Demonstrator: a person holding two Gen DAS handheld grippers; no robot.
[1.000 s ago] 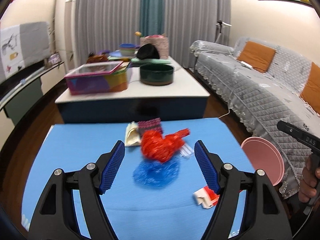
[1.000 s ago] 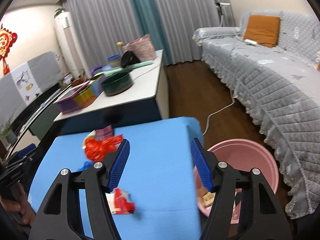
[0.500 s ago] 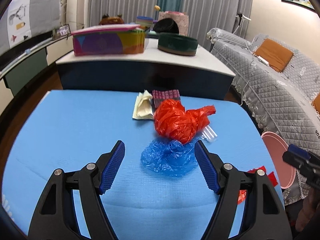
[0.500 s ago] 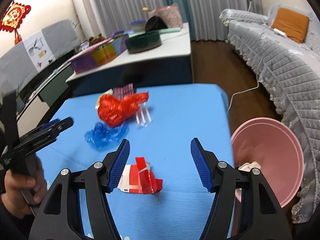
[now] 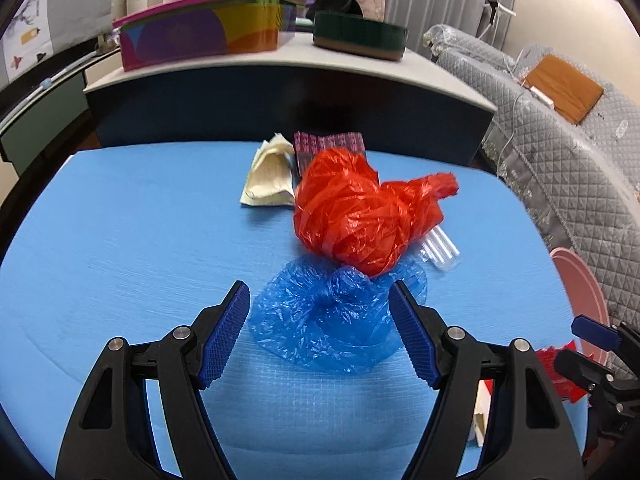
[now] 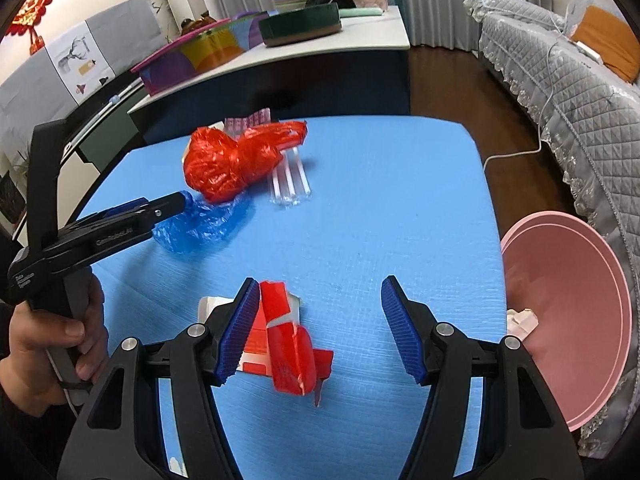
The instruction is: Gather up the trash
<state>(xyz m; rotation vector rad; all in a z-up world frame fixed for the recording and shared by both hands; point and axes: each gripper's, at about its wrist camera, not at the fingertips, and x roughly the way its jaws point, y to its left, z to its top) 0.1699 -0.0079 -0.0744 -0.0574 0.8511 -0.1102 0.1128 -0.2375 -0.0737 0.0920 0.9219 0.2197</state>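
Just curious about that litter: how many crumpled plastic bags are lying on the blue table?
2. A crumpled red plastic bag lies near the middle of the blue table; a crumpled blue plastic bag lies touching it on the near side, between the left claw's open fingers. Others may be hidden.

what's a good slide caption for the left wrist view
Open left tongs straddle a crumpled blue bag below a red bag.

A crumpled blue plastic bag (image 5: pixel 332 316) lies on the blue mat, a red bag (image 5: pixel 356 216) touching it at one o'clock; a torn red-and-white wrapper (image 6: pixel 284 344) lies apart.
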